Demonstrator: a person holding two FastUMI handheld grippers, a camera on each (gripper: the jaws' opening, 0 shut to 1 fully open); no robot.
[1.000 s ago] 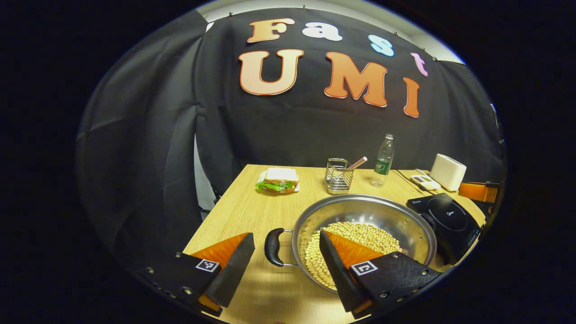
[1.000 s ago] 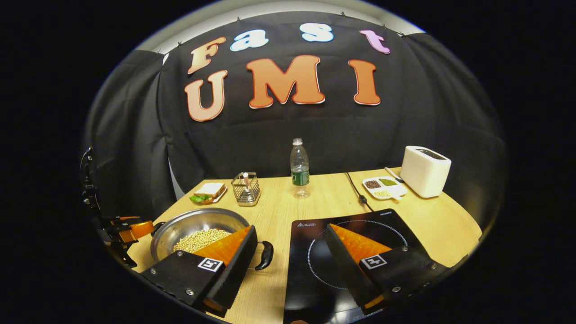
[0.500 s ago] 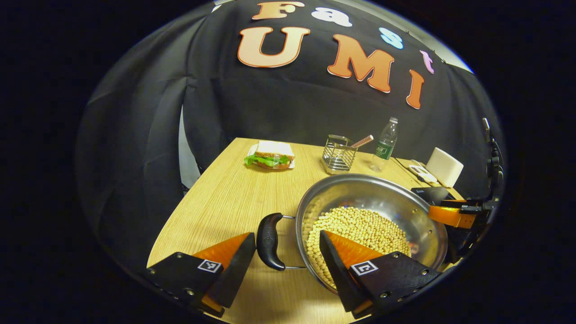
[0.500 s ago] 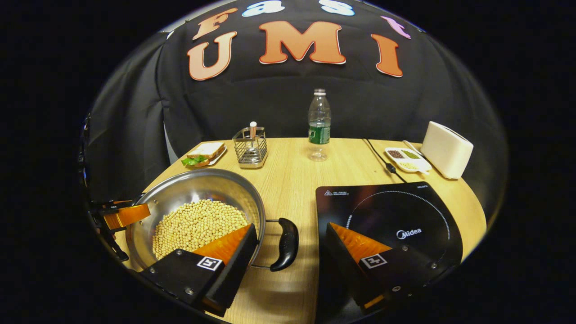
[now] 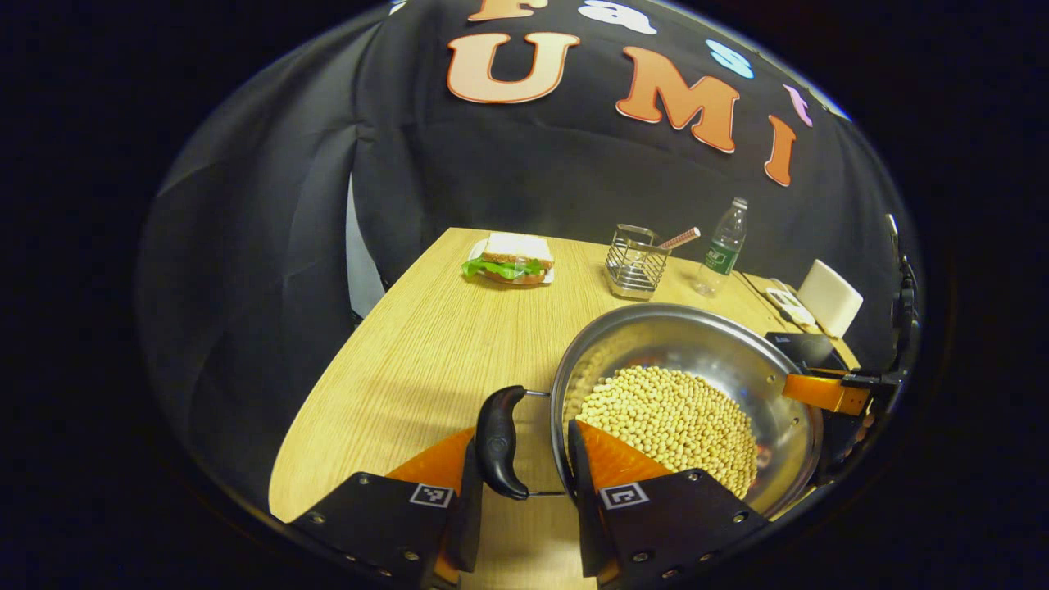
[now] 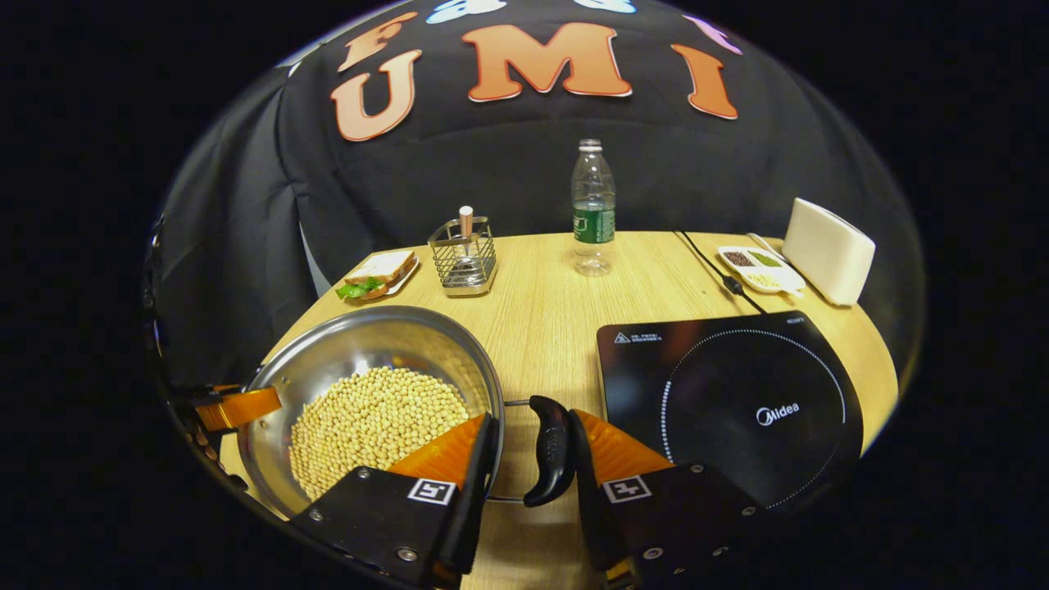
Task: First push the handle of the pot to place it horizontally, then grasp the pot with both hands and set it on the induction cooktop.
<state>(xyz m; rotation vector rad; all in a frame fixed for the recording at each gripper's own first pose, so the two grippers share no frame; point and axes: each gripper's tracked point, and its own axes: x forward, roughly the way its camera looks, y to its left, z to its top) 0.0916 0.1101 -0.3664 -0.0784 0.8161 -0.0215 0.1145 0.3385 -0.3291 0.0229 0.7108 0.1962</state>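
Pot: steel, full of soybeans, on the counter just left of the induction cooktop.
Left claw: fingers either side of the pot's left black handle; firm contact unclear.
Right claw: fingers closely flank the right black handle; grip cannot be confirmed.

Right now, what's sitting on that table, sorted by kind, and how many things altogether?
Pot of beans: 1
Cooktop: 1
Sandwich: 1
Wire basket: 1
Water bottle: 1
Snack tray: 1
White toaster: 1
Total: 7
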